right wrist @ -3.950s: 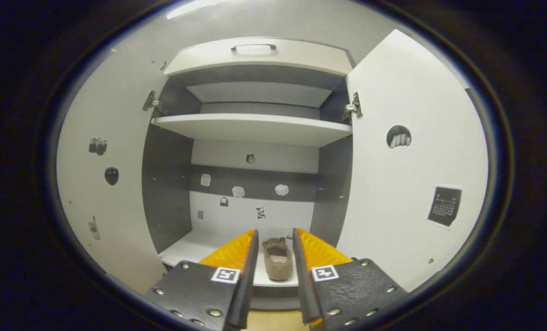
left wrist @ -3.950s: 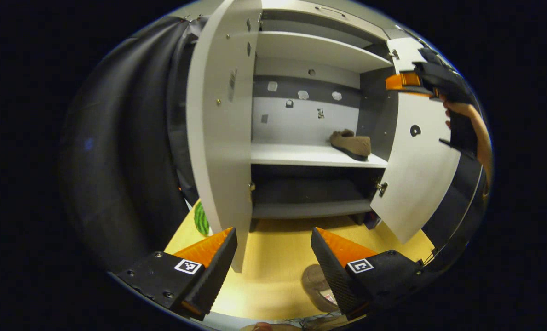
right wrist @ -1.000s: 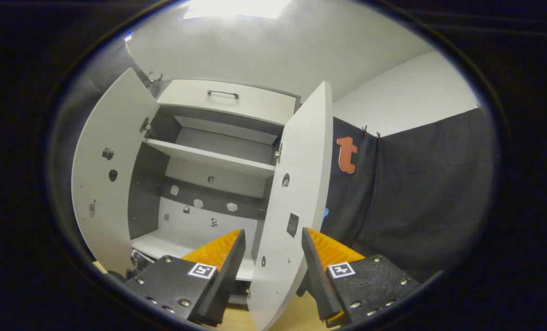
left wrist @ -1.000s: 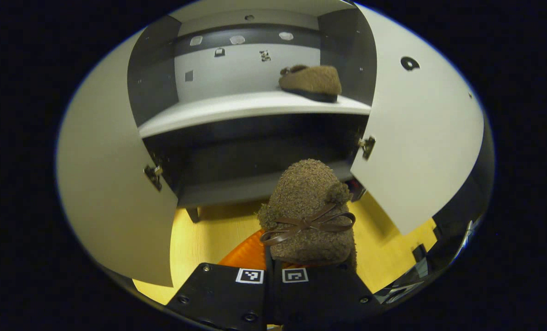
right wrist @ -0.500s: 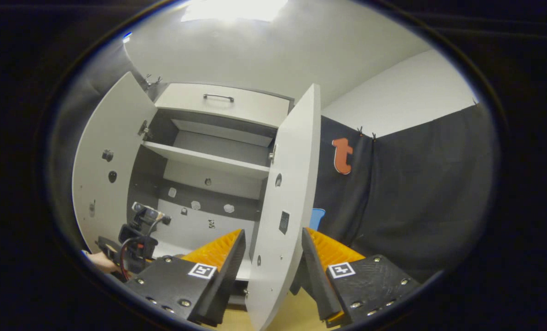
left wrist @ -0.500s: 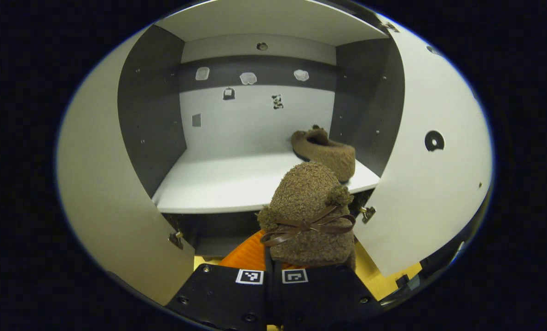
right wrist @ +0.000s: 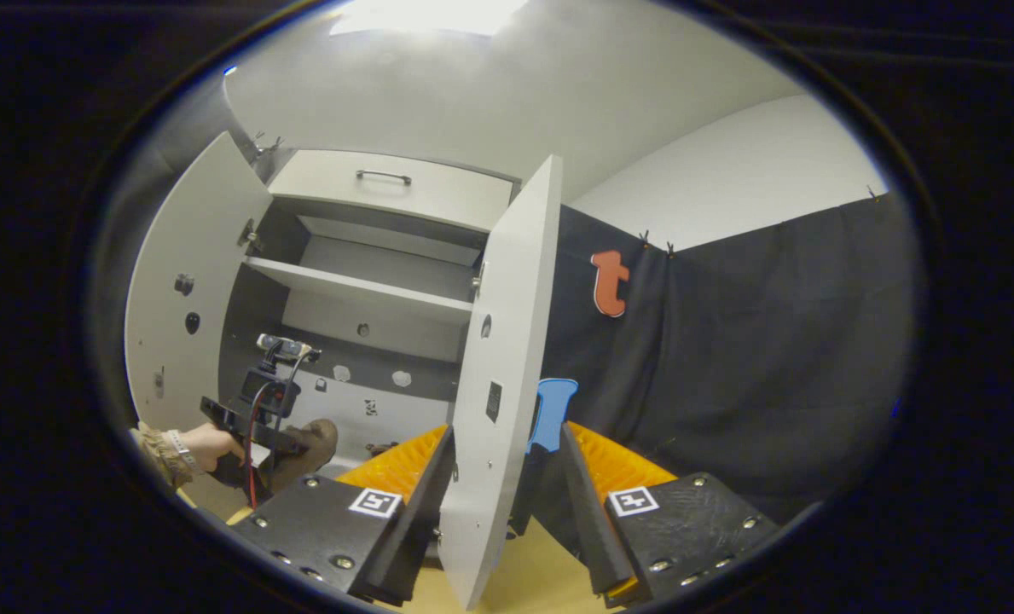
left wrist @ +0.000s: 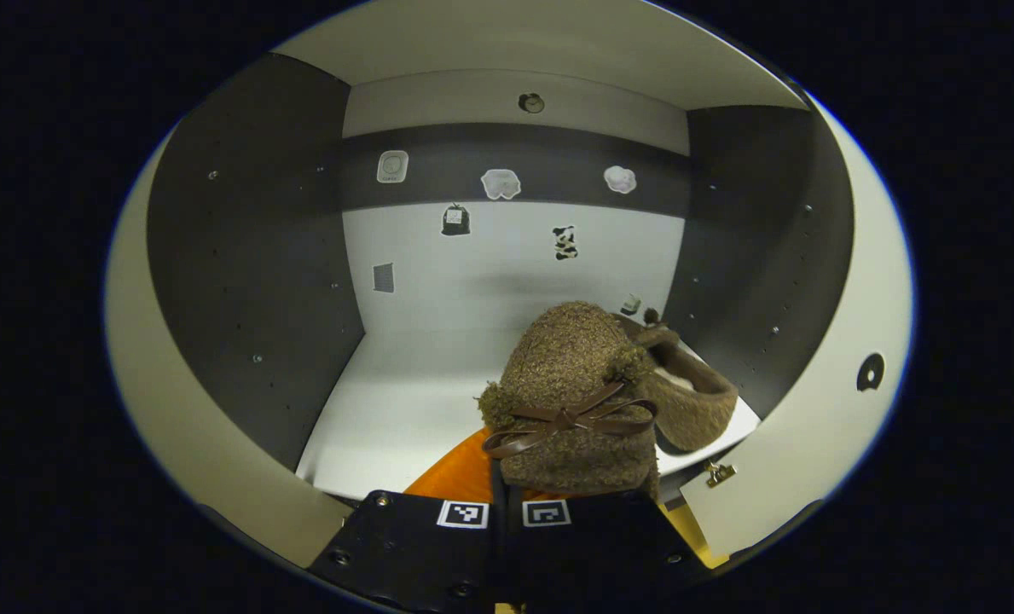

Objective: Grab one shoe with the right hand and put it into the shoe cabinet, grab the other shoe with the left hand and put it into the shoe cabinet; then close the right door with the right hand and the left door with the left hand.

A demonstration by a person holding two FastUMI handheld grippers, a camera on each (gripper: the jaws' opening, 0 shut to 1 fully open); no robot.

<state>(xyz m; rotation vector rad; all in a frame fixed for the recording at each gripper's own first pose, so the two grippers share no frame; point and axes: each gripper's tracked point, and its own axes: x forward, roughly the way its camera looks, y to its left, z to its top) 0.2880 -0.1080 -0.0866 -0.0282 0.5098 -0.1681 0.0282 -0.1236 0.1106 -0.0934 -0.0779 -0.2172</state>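
Fuzzy brown shoe with bow (left wrist: 570, 396) lower centre, toe up; second shoe (left wrist: 686, 401) right on shelf; both cabinet doors open.

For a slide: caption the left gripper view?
Left gripper carries a brown shoe toward the shelf beside its mate.

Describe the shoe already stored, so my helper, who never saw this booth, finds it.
Look in the white shoe cabinet, on the white middle shelf, at its right end. The fuzzy brown slipper lying there rests free on the shelf; its twin with the brown bow is clamped in the left gripper.
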